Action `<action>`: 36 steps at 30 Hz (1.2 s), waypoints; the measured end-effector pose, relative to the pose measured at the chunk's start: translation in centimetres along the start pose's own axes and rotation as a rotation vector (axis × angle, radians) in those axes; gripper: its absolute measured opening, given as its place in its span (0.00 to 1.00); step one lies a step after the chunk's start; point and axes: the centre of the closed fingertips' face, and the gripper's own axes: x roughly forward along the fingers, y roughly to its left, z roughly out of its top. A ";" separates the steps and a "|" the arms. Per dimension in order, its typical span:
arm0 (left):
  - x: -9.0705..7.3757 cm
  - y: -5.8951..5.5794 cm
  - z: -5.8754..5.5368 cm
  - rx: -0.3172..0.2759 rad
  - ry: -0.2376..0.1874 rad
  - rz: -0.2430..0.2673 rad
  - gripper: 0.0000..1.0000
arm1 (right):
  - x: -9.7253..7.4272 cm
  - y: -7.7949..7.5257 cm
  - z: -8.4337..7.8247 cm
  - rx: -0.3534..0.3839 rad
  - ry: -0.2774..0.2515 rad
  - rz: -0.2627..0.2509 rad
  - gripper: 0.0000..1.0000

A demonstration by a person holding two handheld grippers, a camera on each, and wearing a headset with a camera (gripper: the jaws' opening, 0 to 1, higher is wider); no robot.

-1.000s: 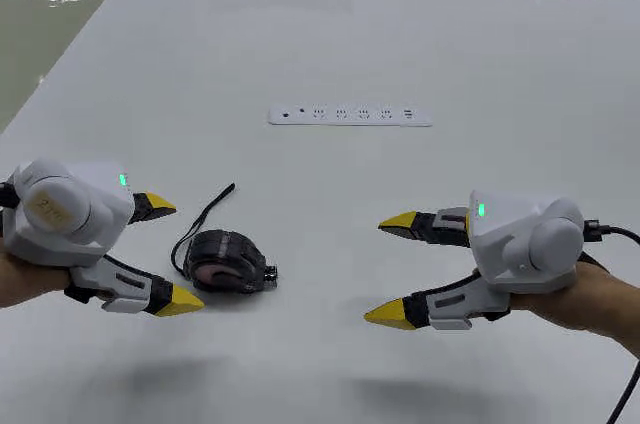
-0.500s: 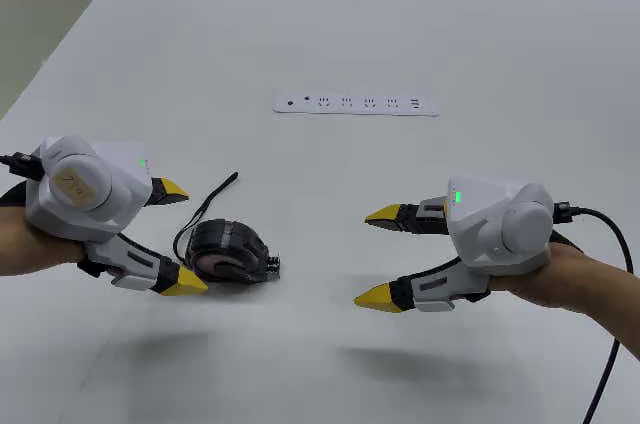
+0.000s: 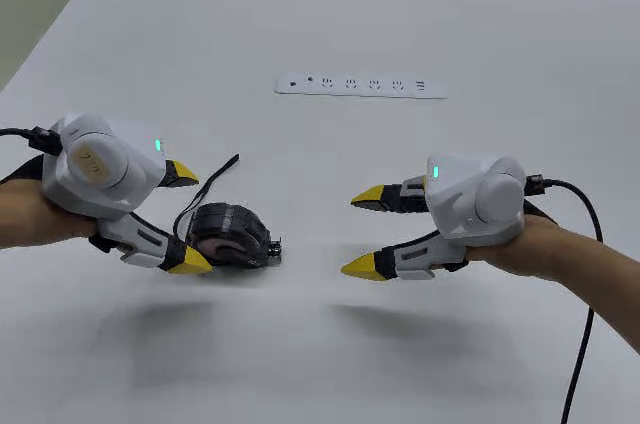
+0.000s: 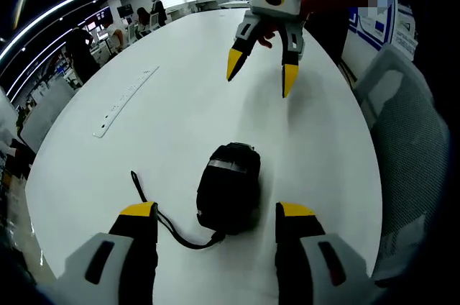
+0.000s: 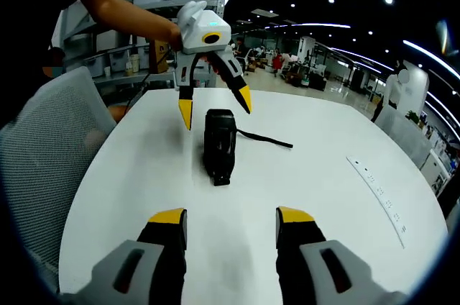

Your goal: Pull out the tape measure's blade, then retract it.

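Observation:
A black tape measure [image 3: 233, 236] with a thin black wrist strap [image 3: 205, 201] lies on the white table [image 3: 330, 14]. My left gripper [image 3: 188, 218] stands open, its yellow-tipped jaws either side of the tape measure's rear, not closed on it. In the left gripper view the tape measure [image 4: 228, 187] sits just ahead of the gripper [image 4: 217, 210]. My right gripper [image 3: 363, 232] is open, a short way to the right of the case, pointing at its blade end. In the right gripper view the tape measure [image 5: 218, 134] lies beyond the gripper [image 5: 231, 216].
A white power strip [image 3: 360, 86] lies flat farther back on the table. A black cable [image 3: 578, 296] trails from the right gripper off the near edge. A mesh chair [image 4: 410, 125] stands beside the table in the left gripper view.
My left gripper has moved in so its jaws now flank the tape measure. My right gripper has come leftward, nearer the case. The head camera has tipped down.

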 end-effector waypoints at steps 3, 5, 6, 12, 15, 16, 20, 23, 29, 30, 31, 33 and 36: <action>0.2 -0.1 0.1 0.013 0.001 -0.011 0.61 | 0.6 0.0 0.0 -0.004 0.003 0.008 0.49; 0.3 -0.1 0.1 0.022 0.004 -0.016 0.60 | 0.9 0.0 0.1 -0.005 0.003 0.014 0.49; 0.4 -0.1 0.1 0.029 0.006 -0.020 0.59 | 1.1 0.0 0.1 -0.006 0.003 0.019 0.49; 0.8 0.0 0.0 0.055 0.016 -0.040 0.54 | 2.3 0.2 0.3 -0.019 0.005 0.046 0.46; 1.0 -0.1 0.0 0.074 0.021 -0.058 0.51 | 2.9 0.3 0.4 -0.025 0.007 0.056 0.45; 1.0 -0.2 0.0 0.079 0.024 -0.062 0.50 | 3.0 0.3 0.4 -0.026 0.007 0.059 0.45; 1.3 -0.4 -0.1 0.099 0.039 -0.079 0.49 | 3.5 0.2 0.4 -0.030 0.007 0.065 0.43; 1.5 -0.7 0.1 0.110 0.042 -0.091 0.48 | 3.9 0.2 0.4 -0.032 0.008 0.073 0.42; 1.9 -0.9 0.0 0.130 0.056 -0.114 0.44 | 5.0 0.3 0.3 -0.037 0.006 0.090 0.37; 1.9 -0.9 0.0 0.134 0.057 -0.115 0.44 | 5.1 0.3 0.3 -0.036 0.004 0.095 0.37; 1.9 -1.0 0.1 0.137 0.057 -0.119 0.43 | 5.4 0.4 0.3 -0.039 0.005 0.099 0.36; 2.0 -1.1 0.1 0.140 0.060 -0.127 0.41 | 5.7 0.4 0.2 -0.044 0.005 0.105 0.34; 2.2 -1.2 0.0 0.156 0.066 -0.137 0.39 | 6.3 0.6 0.4 -0.043 0.009 0.116 0.33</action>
